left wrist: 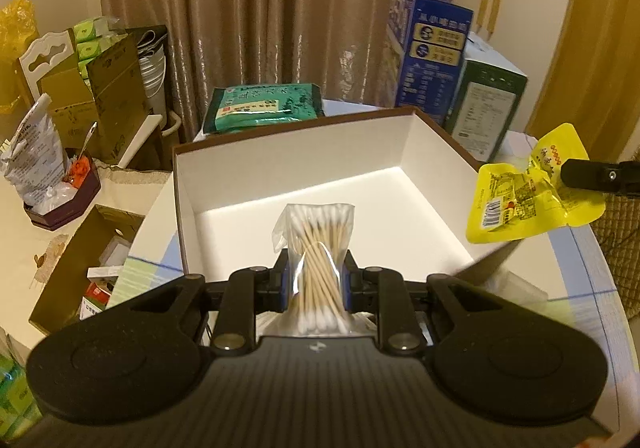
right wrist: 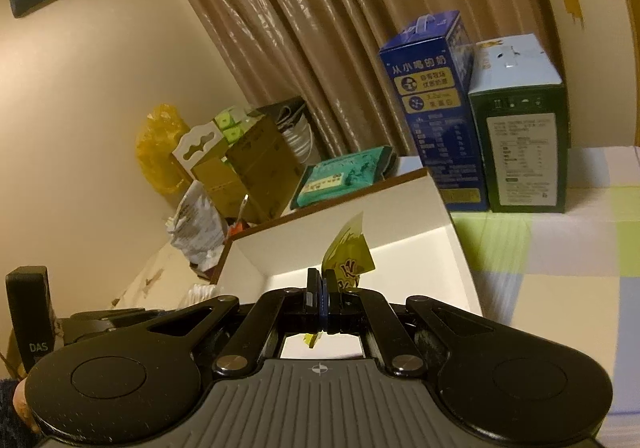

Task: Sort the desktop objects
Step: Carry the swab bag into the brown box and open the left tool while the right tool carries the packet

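Observation:
My left gripper (left wrist: 316, 272) is shut on a clear bag of cotton swabs (left wrist: 318, 244) and holds it above the near edge of an open white box with brown rim (left wrist: 240, 183). My right gripper (right wrist: 323, 288) is shut on a yellow snack packet (right wrist: 350, 252), seen edge-on over the box (right wrist: 400, 207). In the left wrist view the packet (left wrist: 528, 191) hangs beside the box's right wall, held by the right gripper's fingers (left wrist: 592, 175).
A green tea packet (left wrist: 264, 103), a blue carton (left wrist: 430, 51) and a green carton (left wrist: 484, 103) stand behind the box. Cardboard boxes (left wrist: 96, 95), a foil bag (left wrist: 34, 159) and a dark tin (left wrist: 64, 203) crowd the left. A checked tablecloth (right wrist: 560, 248) covers the table.

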`<state>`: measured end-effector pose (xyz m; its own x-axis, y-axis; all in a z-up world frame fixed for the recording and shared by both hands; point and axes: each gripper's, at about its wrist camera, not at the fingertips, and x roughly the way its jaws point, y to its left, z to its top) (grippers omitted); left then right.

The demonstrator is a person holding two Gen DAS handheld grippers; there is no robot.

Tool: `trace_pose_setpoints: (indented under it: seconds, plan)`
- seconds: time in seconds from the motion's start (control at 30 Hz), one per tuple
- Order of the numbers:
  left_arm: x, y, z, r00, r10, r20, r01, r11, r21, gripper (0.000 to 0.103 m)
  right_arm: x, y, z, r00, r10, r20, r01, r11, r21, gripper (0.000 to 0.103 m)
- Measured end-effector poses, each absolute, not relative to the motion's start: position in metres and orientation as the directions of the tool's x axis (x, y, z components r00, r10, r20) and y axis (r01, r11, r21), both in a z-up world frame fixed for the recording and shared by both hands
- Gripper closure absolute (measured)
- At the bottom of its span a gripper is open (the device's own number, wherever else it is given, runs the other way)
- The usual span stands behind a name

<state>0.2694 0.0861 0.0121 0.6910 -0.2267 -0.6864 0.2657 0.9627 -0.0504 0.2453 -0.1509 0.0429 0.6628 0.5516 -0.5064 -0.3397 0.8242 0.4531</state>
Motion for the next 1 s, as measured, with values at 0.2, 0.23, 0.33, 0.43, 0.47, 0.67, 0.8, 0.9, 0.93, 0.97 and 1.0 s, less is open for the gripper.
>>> trace_pose_setpoints:
  seconds: [0.2, 0.23, 0.33, 0.43, 0.47, 0.67, 0.8, 0.9, 0.93, 0.97, 1.0]
  plan:
    - [0.295, 0.084, 0.008, 0.686, -0.226, -0.692, 0.265, 0.963, -0.051, 0.084, 0.270, -0.139, 0.037, 0.648, 0.552, -0.524, -0.341, 0.826, 0.449, 0.103]
    - [0.298, 0.083, 0.006, 0.684, -0.224, -0.694, 0.264, 0.963, -0.050, 0.084, 0.273, -0.138, 0.035, 0.646, 0.553, -0.527, -0.341, 0.826, 0.449, 0.103]
    - [0.310, 0.081, -0.001, 0.672, -0.217, -0.708, 0.260, 0.964, -0.049, 0.084, 0.281, -0.136, 0.029, 0.639, 0.548, -0.540, -0.332, 0.830, 0.448, 0.103]
    - [0.322, 0.081, -0.009, 0.658, -0.211, -0.723, 0.255, 0.966, -0.049, 0.084, 0.289, -0.134, 0.021, 0.632, 0.538, -0.558, -0.317, 0.837, 0.447, 0.103]
    - [0.325, 0.081, -0.012, 0.653, -0.208, -0.728, 0.253, 0.966, -0.048, 0.084, 0.291, -0.135, 0.018, 0.631, 0.534, -0.563, -0.310, 0.839, 0.447, 0.103]
    - [0.348, 0.077, -0.034, 0.612, -0.192, -0.767, 0.242, 0.969, -0.050, 0.084, 0.304, -0.138, 0.003, 0.619, 0.517, -0.591, -0.271, 0.847, 0.457, 0.103]
    - [0.362, 0.070, -0.052, 0.573, -0.169, -0.802, 0.237, 0.971, -0.035, 0.084, 0.313, -0.140, -0.009, 0.608, 0.503, -0.614, -0.243, 0.854, 0.460, 0.103]
    - [0.373, 0.065, -0.065, 0.539, -0.149, -0.829, 0.232, 0.972, -0.024, 0.083, 0.320, -0.141, -0.019, 0.597, 0.497, -0.630, -0.223, 0.857, 0.465, 0.103]
    - [0.376, 0.064, -0.070, 0.526, -0.140, -0.839, 0.227, 0.974, -0.020, 0.083, 0.322, -0.141, -0.022, 0.595, 0.495, -0.634, -0.217, 0.858, 0.465, 0.103]
    - [0.379, 0.064, -0.074, 0.515, -0.135, -0.847, 0.225, 0.974, -0.018, 0.082, 0.323, -0.141, -0.025, 0.591, 0.493, -0.638, -0.212, 0.859, 0.466, 0.103]
    - [0.381, 0.063, -0.078, 0.507, -0.129, -0.852, 0.222, 0.975, -0.015, 0.081, 0.325, -0.141, -0.027, 0.588, 0.493, -0.641, -0.208, 0.858, 0.469, 0.103]
